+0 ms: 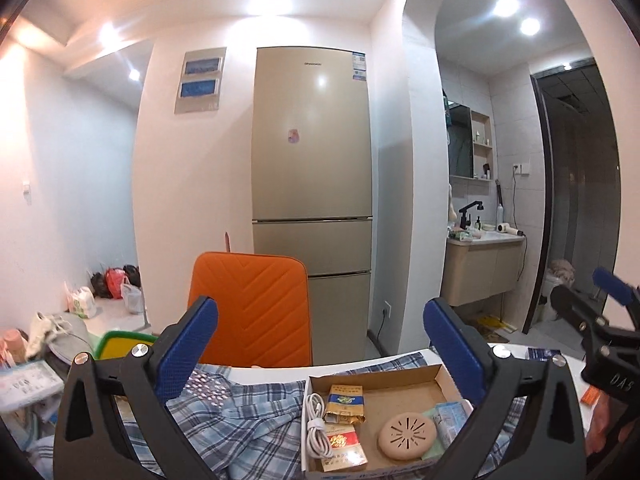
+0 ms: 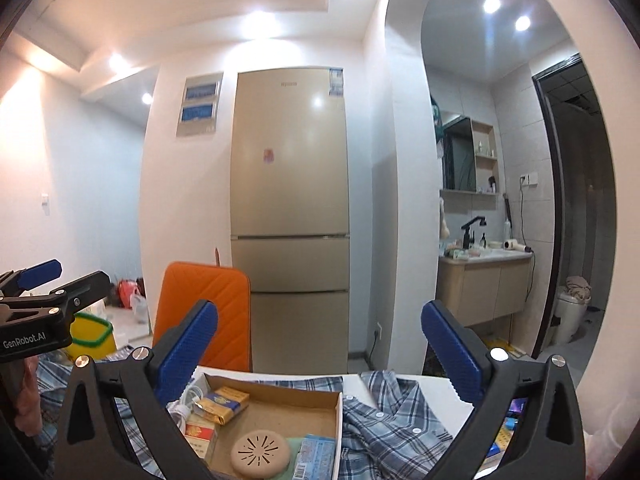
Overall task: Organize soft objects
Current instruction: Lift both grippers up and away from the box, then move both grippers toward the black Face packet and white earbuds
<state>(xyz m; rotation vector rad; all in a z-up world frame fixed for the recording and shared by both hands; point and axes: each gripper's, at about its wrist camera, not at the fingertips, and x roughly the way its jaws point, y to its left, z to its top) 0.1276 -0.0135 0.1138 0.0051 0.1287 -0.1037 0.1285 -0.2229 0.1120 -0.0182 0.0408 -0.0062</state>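
**Both grippers wide, nothing held**

Left wrist: left gripper [image 1: 320, 344] spread wide, empty, above plaid shirt [image 1: 240, 420] spread along tabletop's far edge, under cardboard box [image 1: 400, 378].

Right wrist: right gripper [image 2: 320, 344] spread wide, empty; shirt collar beside box.

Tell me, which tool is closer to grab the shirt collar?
Probably the right tool: the plaid shirt collar and buttons lie beneath its open jaws. The left tool faces the cardboard box.

"GenRobot.AI" on left gripper [image 2: 36, 280] (white lettering)
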